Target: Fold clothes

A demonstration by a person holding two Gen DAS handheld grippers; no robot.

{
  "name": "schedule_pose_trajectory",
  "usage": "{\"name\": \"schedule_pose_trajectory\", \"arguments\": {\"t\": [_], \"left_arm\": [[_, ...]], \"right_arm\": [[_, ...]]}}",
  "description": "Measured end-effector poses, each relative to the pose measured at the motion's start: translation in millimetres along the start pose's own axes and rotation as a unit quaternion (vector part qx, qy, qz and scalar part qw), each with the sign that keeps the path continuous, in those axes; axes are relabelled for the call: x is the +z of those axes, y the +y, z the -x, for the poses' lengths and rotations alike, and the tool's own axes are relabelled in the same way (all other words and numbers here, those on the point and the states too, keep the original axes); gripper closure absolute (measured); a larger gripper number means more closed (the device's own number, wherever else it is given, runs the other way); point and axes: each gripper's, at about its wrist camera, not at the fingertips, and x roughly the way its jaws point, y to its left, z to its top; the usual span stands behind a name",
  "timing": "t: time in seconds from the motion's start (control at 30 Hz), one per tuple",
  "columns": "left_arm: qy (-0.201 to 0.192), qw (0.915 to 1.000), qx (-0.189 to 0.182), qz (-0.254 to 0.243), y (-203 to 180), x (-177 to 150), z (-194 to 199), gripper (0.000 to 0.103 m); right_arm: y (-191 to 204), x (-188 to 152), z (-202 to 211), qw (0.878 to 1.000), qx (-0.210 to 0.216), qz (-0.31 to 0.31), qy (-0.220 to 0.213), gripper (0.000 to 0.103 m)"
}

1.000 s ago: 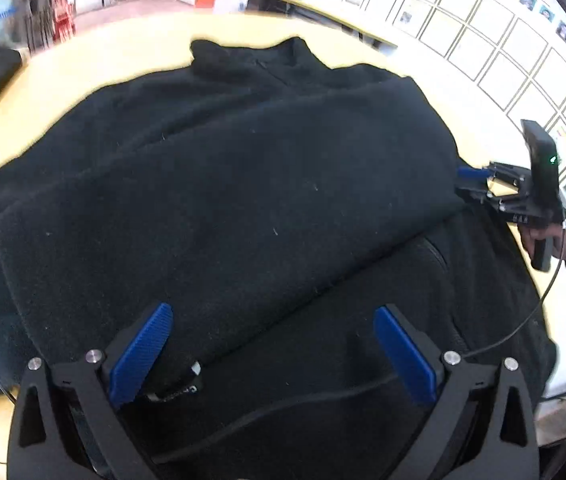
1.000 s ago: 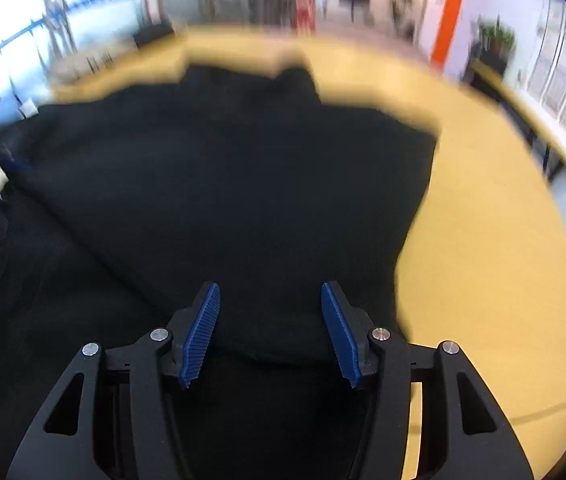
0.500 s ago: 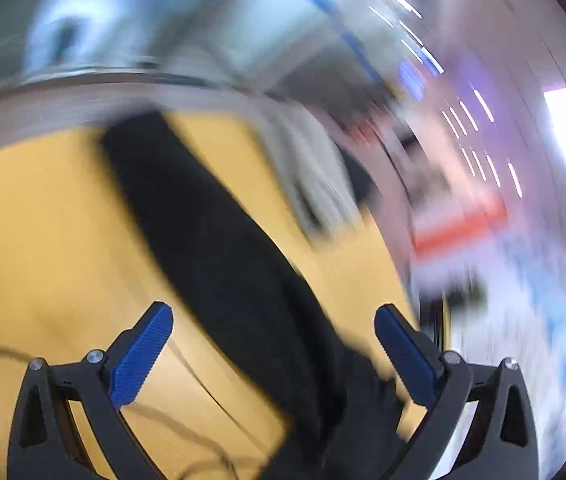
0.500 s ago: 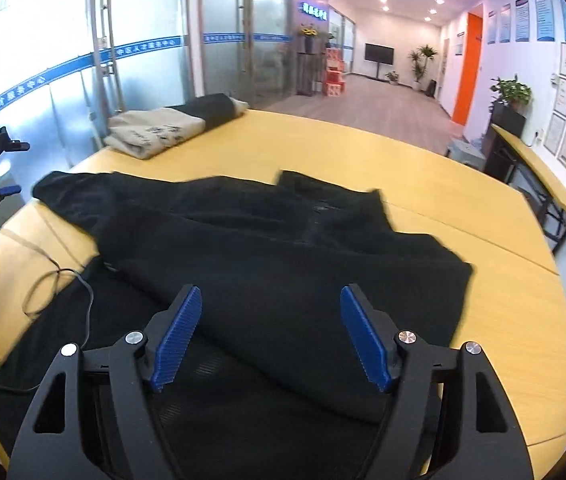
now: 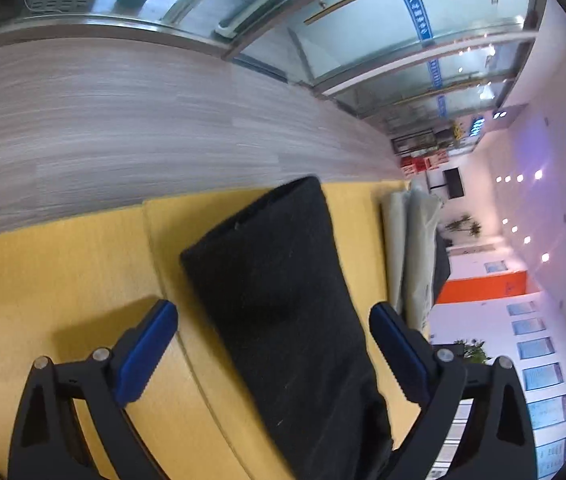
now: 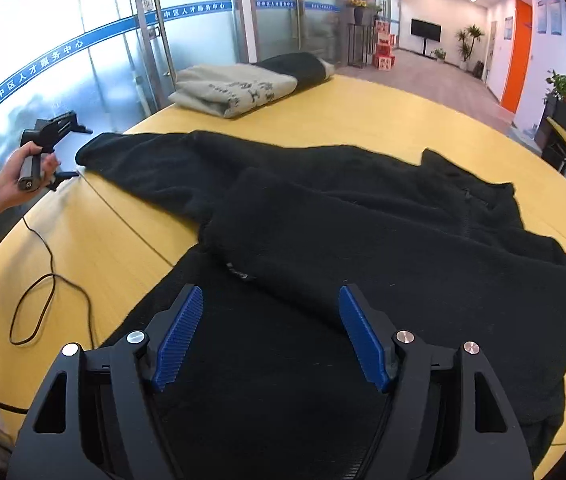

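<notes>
Black fleece (image 6: 363,240) on table (image 6: 423,120), sleeve (image 5: 283,300) outstretched

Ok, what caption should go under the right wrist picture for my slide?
Open right gripper hovers over a black jacket spread on the yellow table, folded clothes waiting behind.

Yellow round table (image 6: 423,116) under black fleece jacket (image 6: 363,240), folded grey garment (image 6: 235,88), thin black cable (image 6: 43,280).

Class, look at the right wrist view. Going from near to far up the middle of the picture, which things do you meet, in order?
Right gripper → black fleece jacket → bare yellow table → folded grey garment → glass doors.
</notes>
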Motion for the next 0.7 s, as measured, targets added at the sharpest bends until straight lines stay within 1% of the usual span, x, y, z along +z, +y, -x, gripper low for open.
{"name": "schedule_pose_trajectory", "arguments": {"t": [0.03, 0.1, 0.13, 0.17, 0.2, 0.27, 0.3, 0.33, 0.37, 0.43, 0.5, 0.57, 0.6, 0.63, 0.7], "left_arm": [[0.002, 1.0000, 0.001, 0.001, -0.4, -0.9, -1.7, 0.006], [0.004, 0.9998, 0.017, -0.001, -1.1, -4.6, -3.5, 0.018], [0.006, 0.9996, 0.029, 0.000, 3.9, -5.0, 0.2, 0.035], [0.012, 0.9994, 0.032, 0.004, 9.8, -5.0, 3.8, 0.070], [0.019, 0.9995, 0.024, 0.006, 12.5, -3.6, 6.2, 0.083], [0.030, 0.9995, 0.002, 0.009, 15.9, 1.2, 11.6, 0.082], [0.032, 0.9994, -0.002, 0.009, 16.6, 2.6, 11.4, 0.081], [0.032, 0.9994, -0.001, 0.010, 16.6, 3.4, 9.4, 0.077], [0.032, 0.9994, -0.001, 0.011, 16.7, 4.2, 7.3, 0.067], [0.032, 0.9994, -0.003, 0.015, 17.5, 6.2, 3.0, 0.051], [0.031, 0.9993, -0.008, 0.019, 17.9, 8.5, -1.1, 0.049], [0.030, 0.9994, -0.003, 0.014, 13.4, 9.5, -3.2, 0.045], [0.031, 0.9995, 0.000, 0.011, 11.2, 9.8, -5.0, 0.045], [0.034, 0.9994, 0.004, 0.006, 9.0, 9.9, -7.4, 0.048], [0.041, 0.9991, 0.012, -0.001, 5.6, 8.9, -11.3, 0.071]], "right_arm": [[-0.5, -0.3, 0.4, 1.000, -0.001, -0.003, 0.001, 0.032], [-3.1, -1.1, 0.5, 1.000, -0.002, -0.013, 0.003, 0.032], [-4.8, -1.7, 0.4, 1.000, -0.003, -0.018, 0.003, 0.032], [-6.2, -2.4, -0.2, 1.000, -0.003, -0.022, 0.002, 0.032], [-7.3, -3.2, -1.3, 1.000, -0.003, -0.024, 0.002, 0.032], [-8.7, -5.0, 0.4, 1.000, 0.000, -0.027, 0.002, 0.032], [-10.0, -6.5, 1.8, 1.000, 0.002, -0.029, 0.002, 0.032], [-11.5, -8.4, 2.7, 1.000, 0.003, -0.028, 0.002, 0.032], [-12.7, -10.5, 3.1, 1.000, 0.004, -0.028, 0.002, 0.032], [-16.6, -15.5, 3.9, 0.999, 0.006, -0.031, 0.003, 0.032], [-21.4, -19.8, 4.2, 0.999, 0.006, -0.036, 0.005, 0.032], [-24.4, -23.7, 7.4, 0.999, 0.007, -0.040, 0.006, 0.032], [-25.1, -25.5, 9.1, 0.999, 0.007, -0.038, 0.005, 0.032], [-25.5, -27.1, 10.2, 0.999, 0.006, -0.036, 0.004, 0.032], [-27.6, -30.1, 11.9, 0.999, 0.004, -0.038, 0.005, 0.032]]}}
